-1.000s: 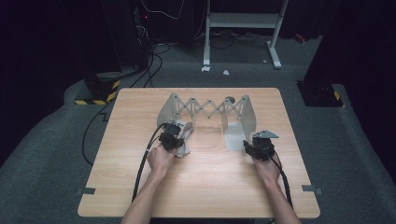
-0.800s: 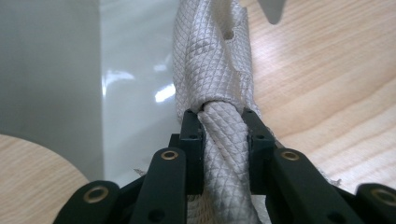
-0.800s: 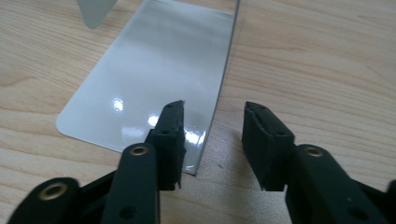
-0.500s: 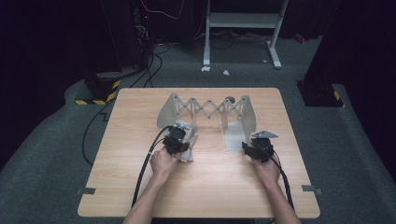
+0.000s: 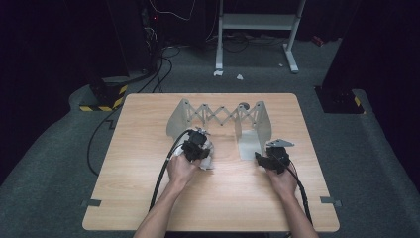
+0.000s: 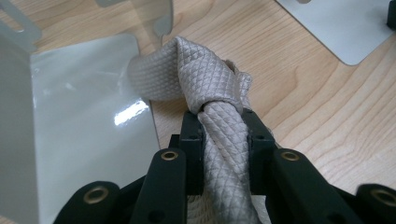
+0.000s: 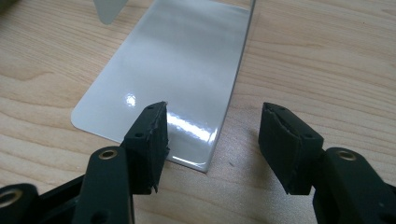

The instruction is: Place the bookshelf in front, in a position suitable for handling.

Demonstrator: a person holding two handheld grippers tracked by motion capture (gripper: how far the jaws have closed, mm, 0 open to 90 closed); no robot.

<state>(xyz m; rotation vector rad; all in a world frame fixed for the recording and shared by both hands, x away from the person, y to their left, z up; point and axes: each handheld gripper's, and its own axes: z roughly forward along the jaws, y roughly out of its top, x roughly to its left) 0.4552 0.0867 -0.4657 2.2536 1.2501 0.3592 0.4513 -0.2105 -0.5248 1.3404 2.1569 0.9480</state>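
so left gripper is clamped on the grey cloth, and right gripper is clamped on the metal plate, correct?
Not quite. The left gripper is clamped on the grey cloth, but the right gripper holds nothing: its jaws have just been opening and stand apart at the metal plate, as the right gripper view shows.

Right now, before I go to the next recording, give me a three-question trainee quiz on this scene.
1. True or false: the left gripper is shut on the grey quilted tie.
2. The right gripper has its jaws: A) clamped on the rack's plate, B) open with nothing between them, C) clamped on the tie.
3. What links the two end panels of the metal rack?

Key: 1 true. 2 B. 3 A scissor lattice.
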